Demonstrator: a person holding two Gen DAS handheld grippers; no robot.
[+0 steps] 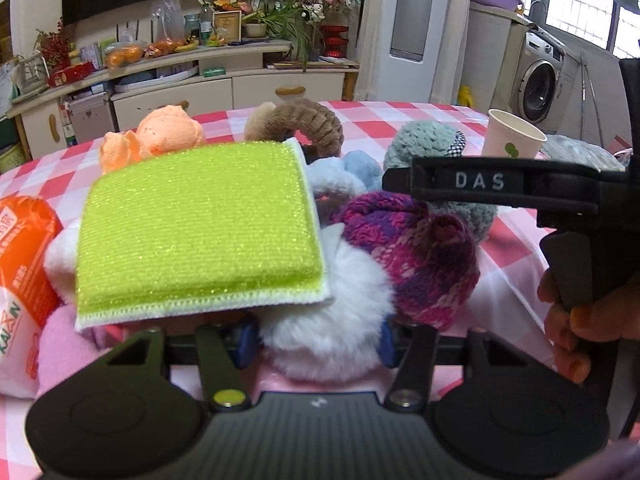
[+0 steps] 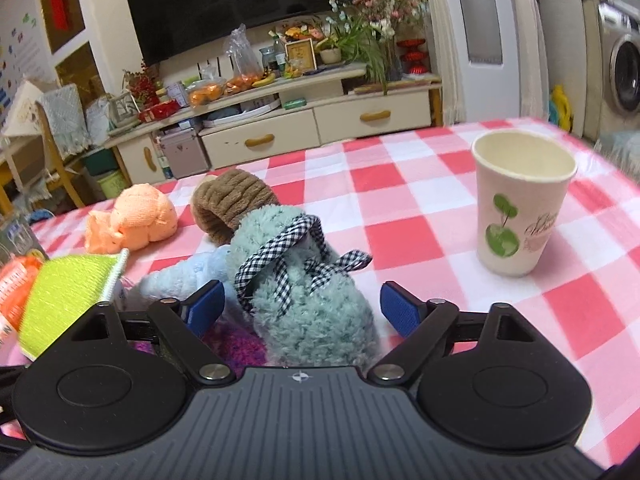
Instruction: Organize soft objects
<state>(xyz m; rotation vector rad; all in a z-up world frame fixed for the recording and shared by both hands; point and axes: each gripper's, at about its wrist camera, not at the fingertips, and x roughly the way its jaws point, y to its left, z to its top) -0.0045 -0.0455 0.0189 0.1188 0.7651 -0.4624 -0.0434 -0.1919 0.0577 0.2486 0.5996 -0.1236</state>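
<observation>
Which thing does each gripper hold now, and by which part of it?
The left gripper pinches the white fluffy ball across its near, lower sides. The right gripper holds nothing: its fingers stand open around the teal fuzzy pouch.

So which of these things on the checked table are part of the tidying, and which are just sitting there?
Part of the job:
- green sponge
- white fluffy scrunchie, between the left gripper fingers
- purple knitted piece
- teal fuzzy pouch, in front of the open right gripper
- brown scrunchie
- orange knitted piece
- pale blue fluffy piece

Just lying about:
- paper cup
- orange packet
</observation>
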